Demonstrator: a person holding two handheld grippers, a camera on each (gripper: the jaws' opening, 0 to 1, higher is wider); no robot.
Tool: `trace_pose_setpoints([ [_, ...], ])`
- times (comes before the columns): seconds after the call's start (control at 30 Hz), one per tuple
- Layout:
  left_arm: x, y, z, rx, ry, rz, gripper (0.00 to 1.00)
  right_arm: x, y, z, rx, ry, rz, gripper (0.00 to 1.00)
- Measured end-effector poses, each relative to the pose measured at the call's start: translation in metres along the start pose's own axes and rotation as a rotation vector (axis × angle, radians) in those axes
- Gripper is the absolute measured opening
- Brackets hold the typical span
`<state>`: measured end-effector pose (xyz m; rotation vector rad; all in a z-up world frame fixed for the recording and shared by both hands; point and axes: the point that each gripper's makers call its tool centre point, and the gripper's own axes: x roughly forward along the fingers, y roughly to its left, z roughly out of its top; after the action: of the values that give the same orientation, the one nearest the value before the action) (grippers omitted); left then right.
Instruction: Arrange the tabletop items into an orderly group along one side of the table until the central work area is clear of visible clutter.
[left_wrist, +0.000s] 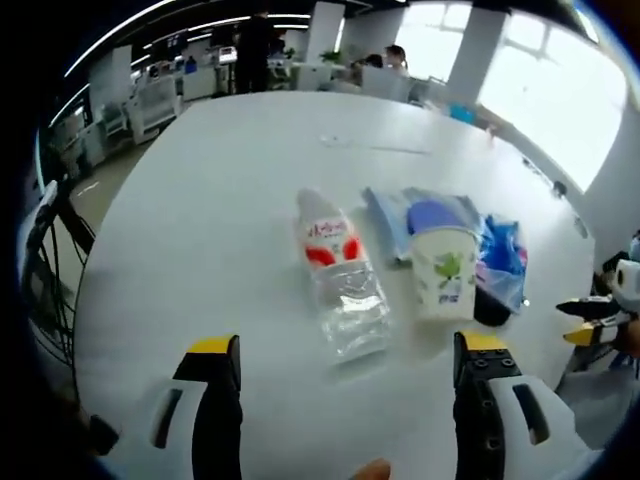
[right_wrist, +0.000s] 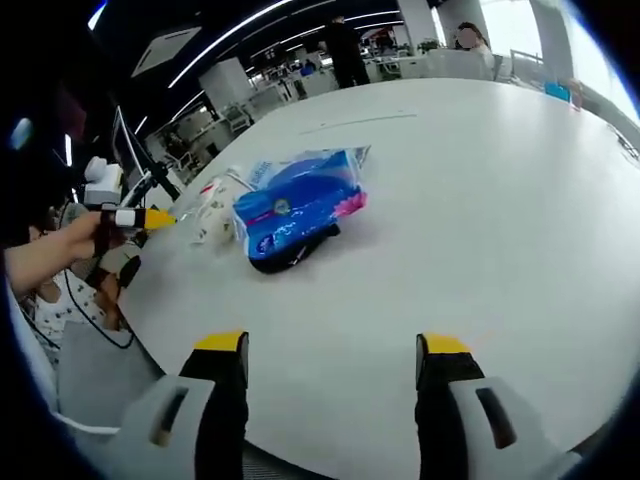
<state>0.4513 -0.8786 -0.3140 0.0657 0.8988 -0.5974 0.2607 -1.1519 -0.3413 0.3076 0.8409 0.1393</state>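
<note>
Tabletop items sit bunched mid-table (left_wrist: 200, 200): we see a clear plastic bottle (left_wrist: 340, 275) with a red label lying flat, a paper cup (left_wrist: 444, 272) upright just to its right, and a blue packet (left_wrist: 500, 255) beside the cup. Left gripper (left_wrist: 347, 372) hovers short of the bottle, jaws apart, holding nothing. In the right gripper view, right gripper (right_wrist: 330, 375) is wide apart too, well away from the blue packet (right_wrist: 295, 205), which rests on something dark (right_wrist: 285, 255).
</note>
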Motion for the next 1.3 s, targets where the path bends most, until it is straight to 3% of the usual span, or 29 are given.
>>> trace_pose_setpoints([
  [0.47, 0.008, 0.005, 0.001, -0.021, 0.016, 0.010, 0.83, 0.006, 0.004, 0.001, -0.013, 0.013, 0.005, 0.65],
  [0.77, 0.016, 0.010, 0.013, -0.035, 0.005, 0.051, 0.80, 0.010, 0.006, -0.005, -0.046, 0.043, 0.010, 0.65],
  [1.2, 0.036, 0.010, 0.026, -0.021, 0.025, 0.090, 0.79, 0.009, 0.008, -0.002, -0.049, 0.020, 0.011, 0.64],
  [1.3, 0.041, 0.007, 0.028, -0.033, 0.032, 0.074, 0.77, 0.010, 0.011, 0.002, -0.056, 0.005, 0.019, 0.64],
])
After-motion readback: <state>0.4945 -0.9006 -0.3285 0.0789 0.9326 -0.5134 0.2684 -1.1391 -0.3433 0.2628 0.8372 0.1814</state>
